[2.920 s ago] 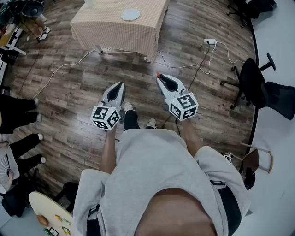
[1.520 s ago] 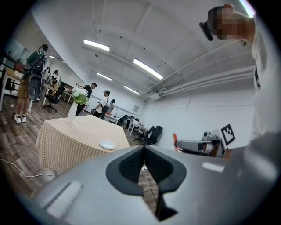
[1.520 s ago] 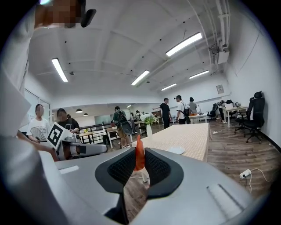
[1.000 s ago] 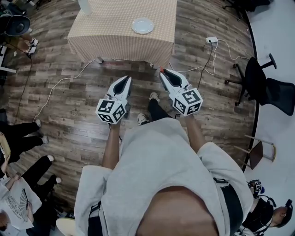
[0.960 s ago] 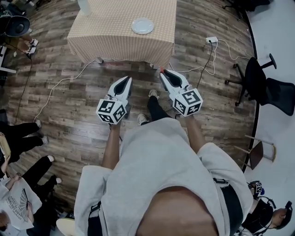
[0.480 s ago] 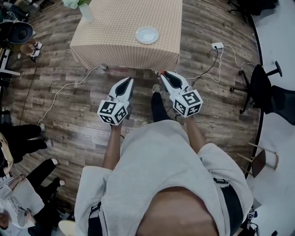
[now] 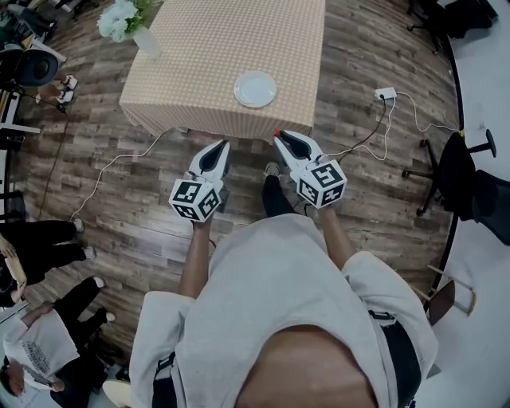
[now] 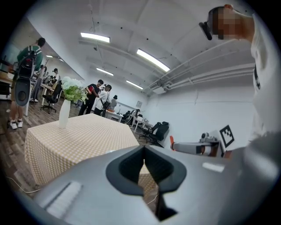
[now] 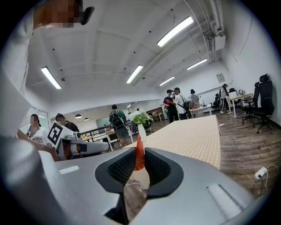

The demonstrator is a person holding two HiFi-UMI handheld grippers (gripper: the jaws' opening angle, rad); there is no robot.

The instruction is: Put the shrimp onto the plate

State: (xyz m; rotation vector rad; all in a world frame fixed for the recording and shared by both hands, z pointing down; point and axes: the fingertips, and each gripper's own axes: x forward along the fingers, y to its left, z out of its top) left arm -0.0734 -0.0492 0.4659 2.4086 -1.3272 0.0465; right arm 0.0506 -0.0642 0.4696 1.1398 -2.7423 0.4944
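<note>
A white plate (image 7: 255,88) lies on the checkered-cloth table (image 7: 199,56), near its front edge. My right gripper (image 7: 278,135) hangs over the wooden floor just short of that edge, shut on an orange shrimp (image 9: 139,153) whose tip pokes out beyond the jaws (image 7: 276,131). Beside it on the left, my left gripper (image 7: 222,147) is shut with nothing between its jaws (image 8: 144,152). Both point level toward the table. The left gripper view shows the right gripper (image 8: 189,147) and its orange tip. The plate is hidden in both gripper views.
A white vase of flowers (image 7: 135,24) stands at the table's far left corner. A power strip (image 7: 386,93) and cables lie on the floor to the right. A black office chair (image 7: 472,175) is at the right edge. People (image 7: 36,243) stand at the left.
The table and plate have come nearer and lower in the head view as the person walks toward them. Both grippers ride forward together, the shrimp still held in the right one.
</note>
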